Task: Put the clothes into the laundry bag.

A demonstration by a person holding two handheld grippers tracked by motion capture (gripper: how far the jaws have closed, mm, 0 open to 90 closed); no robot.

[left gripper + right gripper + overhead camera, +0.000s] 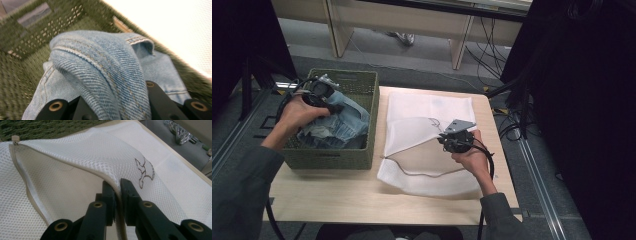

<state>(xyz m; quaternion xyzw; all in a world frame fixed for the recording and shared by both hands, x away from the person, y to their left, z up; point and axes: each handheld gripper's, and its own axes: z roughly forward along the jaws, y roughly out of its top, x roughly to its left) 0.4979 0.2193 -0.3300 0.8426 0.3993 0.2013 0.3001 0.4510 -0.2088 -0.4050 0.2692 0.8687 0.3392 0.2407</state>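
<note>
Counting what lies here: one pair of jeans (337, 122), one green woven basket (357, 85), one white mesh laundry bag (427, 145). The jeans sit bunched inside the basket at the bench's left edge, with some paler cloth beneath them. The bag lies flat just beside the basket, reaching toward the far right corner, its zipper open. Light wood bench (337, 200) — grey floor beyond it, cables at the right, pale furniture at the back. The left gripper (115, 100) pinches a thick fold of denim over the basket. The right gripper (117, 195) — jaws nearly together — nips the bag's upper zipper edge and holds it raised.
</note>
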